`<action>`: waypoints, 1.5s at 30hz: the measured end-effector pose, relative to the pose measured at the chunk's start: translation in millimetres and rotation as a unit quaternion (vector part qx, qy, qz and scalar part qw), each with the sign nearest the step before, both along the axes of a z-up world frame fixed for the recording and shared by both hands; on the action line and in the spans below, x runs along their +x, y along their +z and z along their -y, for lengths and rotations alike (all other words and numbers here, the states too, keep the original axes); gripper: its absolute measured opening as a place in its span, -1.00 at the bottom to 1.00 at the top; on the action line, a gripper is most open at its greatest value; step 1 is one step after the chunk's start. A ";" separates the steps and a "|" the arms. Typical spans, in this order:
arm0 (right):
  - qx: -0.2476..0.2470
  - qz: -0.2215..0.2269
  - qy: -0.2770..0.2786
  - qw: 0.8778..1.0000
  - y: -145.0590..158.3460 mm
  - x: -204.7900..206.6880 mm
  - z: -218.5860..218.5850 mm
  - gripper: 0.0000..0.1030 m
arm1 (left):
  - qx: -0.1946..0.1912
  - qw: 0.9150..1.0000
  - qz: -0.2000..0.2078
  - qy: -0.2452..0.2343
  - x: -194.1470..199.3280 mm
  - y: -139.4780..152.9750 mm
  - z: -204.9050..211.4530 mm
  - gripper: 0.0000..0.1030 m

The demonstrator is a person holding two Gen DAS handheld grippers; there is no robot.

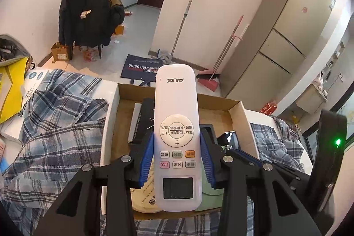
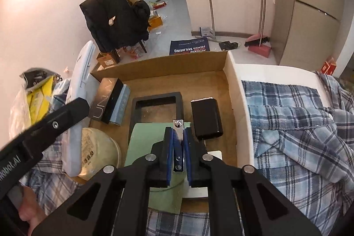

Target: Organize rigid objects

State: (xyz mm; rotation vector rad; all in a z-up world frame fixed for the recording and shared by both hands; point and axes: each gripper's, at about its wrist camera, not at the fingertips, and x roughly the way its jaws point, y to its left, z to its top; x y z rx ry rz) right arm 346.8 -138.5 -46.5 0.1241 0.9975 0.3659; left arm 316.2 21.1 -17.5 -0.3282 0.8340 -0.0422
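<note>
Left claw (image 1: 177, 160) is closed on a white AUX remote control (image 1: 176, 129), blue pads (image 1: 146, 160) pressed against both long sides at the button rows; the remote points forward and hangs above the open cardboard box (image 1: 237, 107), display end nearest the camera. From the right wrist view the same remote (image 2: 80, 90) shows edge-on at left, tilted, above the box's left side, with the left claw's black arm across it. Right claw (image 2: 178, 147) is clamped on a small chrome nail clipper (image 2: 178, 132), pads tight on both flat sides, the clipper's tip poking out ahead over a green flat item (image 2: 146, 138) in the box. Box contents seen from the right wrist: a dark carton with a pale blue side (image 2: 110, 101) at the back left, a black rectangular frame (image 2: 157, 101) in the middle, a black glossy block (image 2: 206, 117) just right of it, a round cream lid with printed text (image 2: 99, 152) at front left, partly under the remote. The box sits on a white surface draped with blue plaid cloth (image 2: 294, 125) on both sides. Beyond: tiled floor, a chair with a black jacket (image 1: 86, 12), a pink broom and dustpan (image 1: 209, 79), a navy bag with white lettering (image 1: 139, 68), and a beige fridge (image 1: 287, 37).
</note>
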 end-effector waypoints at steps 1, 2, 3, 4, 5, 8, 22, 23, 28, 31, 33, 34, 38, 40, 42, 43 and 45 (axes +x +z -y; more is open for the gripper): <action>0.012 0.000 -0.001 1.000 4.4 -0.8 5.1 -0.81 | -0.003 1.000 0.005 -0.003 -0.8 1.2 2.2 -0.18; 0.022 0.003 -0.003 1.000 9.7 -0.8 9.2 -0.78 | -0.006 1.000 0.008 -0.006 -1.4 1.6 3.8 -0.18; 0.031 0.007 -0.005 0.999 14.3 -1.6 13.3 -0.72 | -0.010 1.000 0.011 -0.009 -1.4 1.6 5.3 -0.18; 0.037 0.011 -0.005 0.999 18.7 -3.1 17.7 -0.67 | -0.015 1.000 0.013 -0.014 -1.5 1.2 7.4 -0.18; 0.040 0.014 -0.006 0.999 23.0 -4.2 22.1 -0.53 | -0.022 0.999 0.015 -0.017 -1.4 0.2 9.5 -0.18; 0.031 0.034 -0.033 0.998 33.3 -5.7 34.6 -0.28 | -0.032 0.999 0.019 -0.025 -0.4 -3.8 16.9 -0.18; 0.023 0.036 -0.041 0.998 41.3 -4.0 46.4 -0.28 | 0.019 0.999 -0.003 -0.041 8.5 -35.1 53.7 -0.18; 0.026 0.035 -0.041 0.998 41.3 -3.8 47.7 -0.28 | 0.021 0.999 -0.006 -0.042 9.2 -36.7 54.5 -0.18; 0.026 0.035 -0.044 0.998 42.3 -3.2 49.7 -0.21 | 0.028 0.999 -0.009 -0.037 9.9 -40.4 55.3 -0.18; 0.020 0.040 -0.048 0.998 43.9 -4.7 50.1 -0.20 | 0.022 0.999 -0.003 -0.036 7.9 -36.2 52.5 -0.05; 0.013 0.051 -0.052 0.997 47.9 -6.8 51.4 -0.20 | 0.027 0.999 0.010 -0.031 4.6 -28.7 50.5 0.12; 0.010 0.058 -0.058 0.997 50.5 -8.3 52.6 -0.20 | 0.041 0.999 0.024 -0.024 0.4 -21.5 49.8 0.13; -0.009 0.096 -0.082 0.992 68.2 -17.5 59.9 -0.20 | 0.103 0.990 0.093 -0.006 -19.2 13.7 48.8 0.15; -0.019 0.122 -0.104 0.987 82.4 -26.2 65.2 -0.20 | 0.128 0.981 0.142 0.011 -37.0 40.1 48.9 0.30; -0.027 0.151 -0.116 0.981 100.1 -38.0 68.0 -0.20 | 0.137 0.971 0.192 0.026 -56.5 64.1 48.8 0.49; -0.036 0.165 -0.115 0.979 110.4 -45.7 68.1 -0.20 | 0.140 0.965 0.221 0.032 -68.7 79.2 50.3 0.55; -0.045 0.196 -0.117 0.973 130.4 -62.7 70.6 -0.20 | 0.152 0.953 0.261 0.032 -90.1 107.3 54.4 0.59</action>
